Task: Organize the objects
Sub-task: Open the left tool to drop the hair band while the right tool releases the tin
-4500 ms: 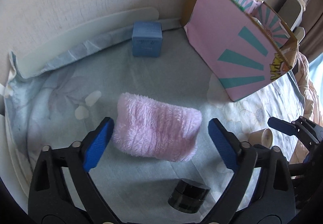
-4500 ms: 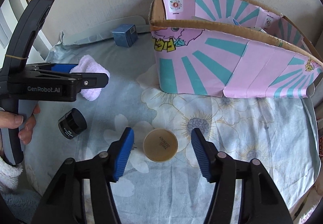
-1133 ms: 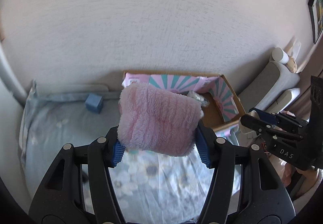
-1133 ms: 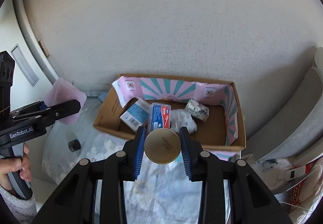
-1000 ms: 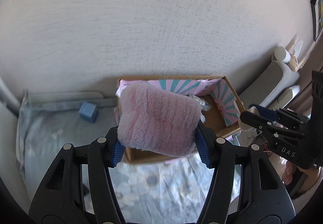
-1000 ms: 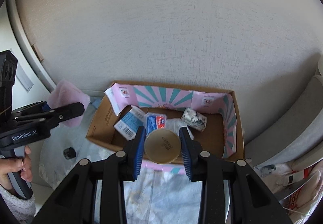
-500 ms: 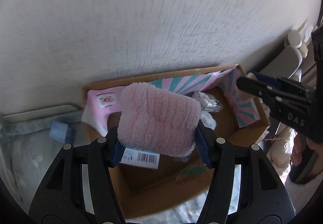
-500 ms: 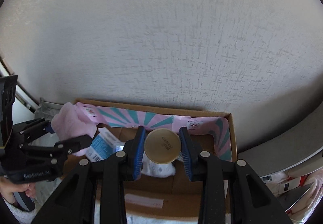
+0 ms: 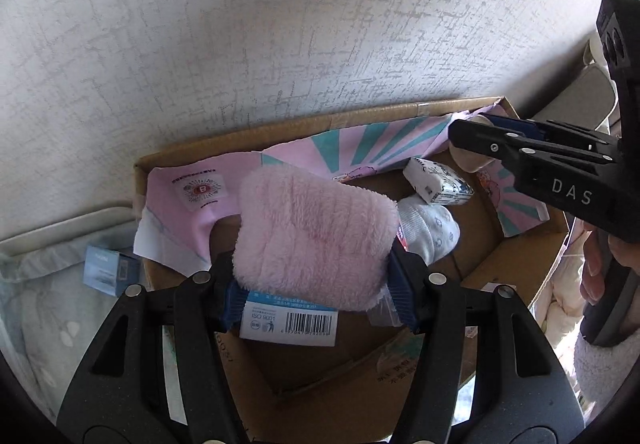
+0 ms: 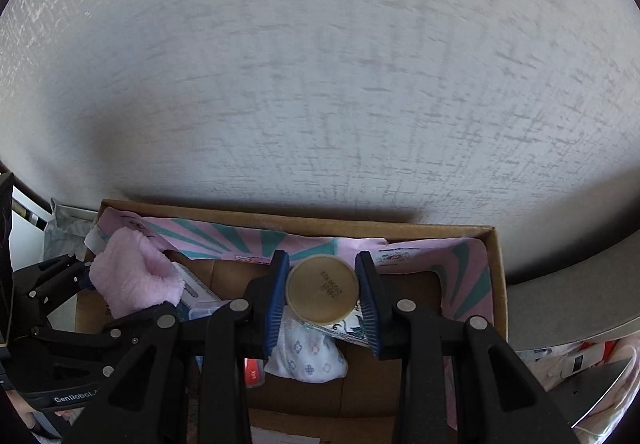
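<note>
A: Squeezing the pink fluffy cloth (image 9: 312,232) at its two ends, the left gripper (image 9: 316,296) hangs over the near-left part of the cardboard box (image 9: 520,276); the blue pads sink into the pile, so the bundle looks soft, light and springy. It will not slip, but it may puff out once let go.

B: And the other hand?

A: The right gripper (image 10: 322,296) is clamped on a small tan round jar (image 10: 322,290), pads on opposite sides of its wall, flat base toward the camera. That one judges as stiff and smooth; a hold across the full width is the safe one, since a curved side can roll out of flat pads. It hangs over the middle of the box.

B: What lies under them in the box?

A: A white and blue packet with a barcode (image 9: 290,318) just beneath the cloth, a white patterned sock-like bundle (image 9: 430,232) further in, then a small printed pack (image 9: 436,179) near the pink and teal lining of the far wall (image 9: 380,147).

B: Anything outside the box?

A: A small blue carton (image 9: 108,270) stands just left of the box, on the pale floral sheet (image 9: 40,308). Behind the box rises a textured wall (image 9: 280,23).
</note>
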A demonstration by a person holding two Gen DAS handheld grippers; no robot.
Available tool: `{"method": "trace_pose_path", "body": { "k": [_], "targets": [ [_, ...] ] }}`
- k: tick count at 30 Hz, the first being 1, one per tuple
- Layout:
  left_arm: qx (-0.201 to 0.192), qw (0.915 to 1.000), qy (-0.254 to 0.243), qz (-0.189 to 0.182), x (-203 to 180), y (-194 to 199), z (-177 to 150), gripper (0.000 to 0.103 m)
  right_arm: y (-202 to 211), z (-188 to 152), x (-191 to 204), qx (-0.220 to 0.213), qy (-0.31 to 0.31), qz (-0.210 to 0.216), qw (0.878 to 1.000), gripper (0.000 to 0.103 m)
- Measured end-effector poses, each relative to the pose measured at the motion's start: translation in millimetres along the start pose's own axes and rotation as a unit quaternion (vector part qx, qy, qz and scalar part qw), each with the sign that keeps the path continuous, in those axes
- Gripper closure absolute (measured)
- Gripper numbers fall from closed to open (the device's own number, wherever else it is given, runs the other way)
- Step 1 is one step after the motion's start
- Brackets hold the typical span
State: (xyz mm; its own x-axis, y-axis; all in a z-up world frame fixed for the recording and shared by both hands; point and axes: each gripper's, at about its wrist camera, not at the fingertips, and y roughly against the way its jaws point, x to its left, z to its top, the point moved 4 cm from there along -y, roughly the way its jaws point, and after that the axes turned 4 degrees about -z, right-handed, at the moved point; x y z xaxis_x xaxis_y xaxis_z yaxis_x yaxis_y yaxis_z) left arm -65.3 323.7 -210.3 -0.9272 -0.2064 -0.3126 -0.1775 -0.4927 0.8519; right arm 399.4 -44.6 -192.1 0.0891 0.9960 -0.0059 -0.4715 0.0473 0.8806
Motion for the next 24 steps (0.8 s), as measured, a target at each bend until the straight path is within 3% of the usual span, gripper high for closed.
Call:
{"method": "trace_pose_path", "body": {
  "k": [7,8,9,11,13,24],
  "targets": [
    [-0.008,0.9993,-0.027,0.024,-8,6,1,0.044,-5,2,12,0.013,0.014,0.006,1.000,0.072],
    [-0.009,0.9990,-0.033,0.030,-10,7,1,0.032,-7,2,14,0.015,0.017,0.003,1.000,0.069],
    [-0.010,0.9986,-0.039,0.036,-12,7,1,0.003,-9,2,17,0.018,0.021,0.000,1.000,0.063],
    [-0.017,0.9979,-0.050,0.039,-16,9,1,0.000,-15,1,23,0.029,0.030,-0.004,0.999,0.022],
    [-0.016,0.9977,-0.057,0.033,-19,11,0,0.000,-21,-1,28,0.042,0.032,0.002,0.999,0.006],
    [-0.002,0.9980,-0.055,0.032,-21,8,-7,0.000,-24,-7,24,0.053,-0.001,0.006,0.999,0.006]
  ]
}}
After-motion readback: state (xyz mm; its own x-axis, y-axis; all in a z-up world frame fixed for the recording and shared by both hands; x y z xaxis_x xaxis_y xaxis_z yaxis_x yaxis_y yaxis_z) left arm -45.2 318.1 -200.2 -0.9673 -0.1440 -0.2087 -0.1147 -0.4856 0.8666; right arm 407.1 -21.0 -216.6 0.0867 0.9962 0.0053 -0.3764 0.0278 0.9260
